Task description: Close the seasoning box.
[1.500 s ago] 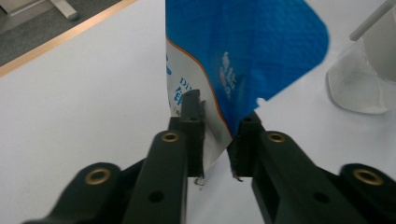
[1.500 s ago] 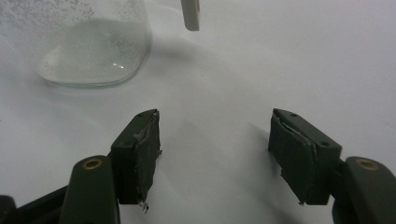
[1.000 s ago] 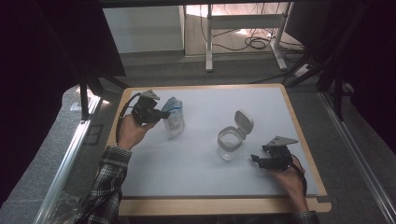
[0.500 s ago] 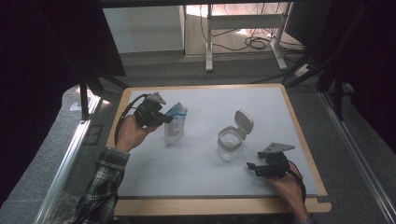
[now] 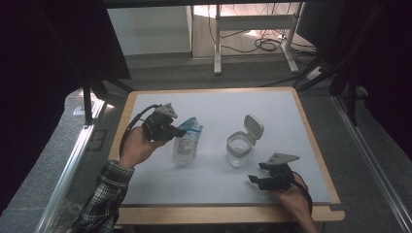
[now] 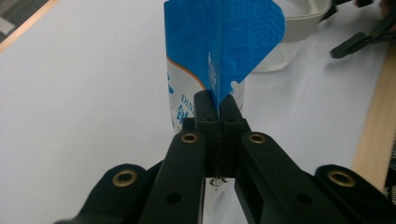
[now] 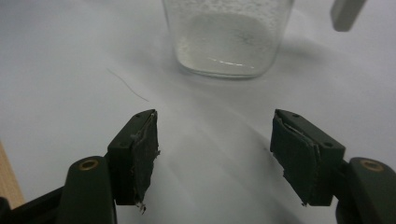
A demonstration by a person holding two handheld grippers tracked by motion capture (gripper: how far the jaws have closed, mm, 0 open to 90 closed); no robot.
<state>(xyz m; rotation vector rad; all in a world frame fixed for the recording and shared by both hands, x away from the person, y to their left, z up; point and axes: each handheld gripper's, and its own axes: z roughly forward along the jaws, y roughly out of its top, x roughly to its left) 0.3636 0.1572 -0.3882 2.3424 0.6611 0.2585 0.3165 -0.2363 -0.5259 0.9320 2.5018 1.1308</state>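
Observation:
A blue and white pouch (image 5: 187, 141) hangs tilted over the left half of the white table (image 5: 214, 109). My left gripper (image 5: 180, 131) is shut on its upper blue edge; in the left gripper view the jaws pinch the pouch (image 6: 219, 60) at the seam, left gripper (image 6: 216, 108). A clear jar (image 5: 239, 148) with its white flip lid (image 5: 254, 127) open stands right of centre, white powder inside. My right gripper (image 5: 256, 180) stands open near the front right, just short of the jar (image 7: 229, 37), right gripper (image 7: 215, 158) with nothing between the pads.
The table has a wooden rim (image 5: 311, 131). A metal rail (image 5: 73, 160) runs along the left side. Desk legs and cables (image 5: 262, 43) lie on the floor beyond the far edge.
The left gripper has carried the pouch toward the table's centre and nearer the front. The right gripper drew back toward the front edge and stays open.

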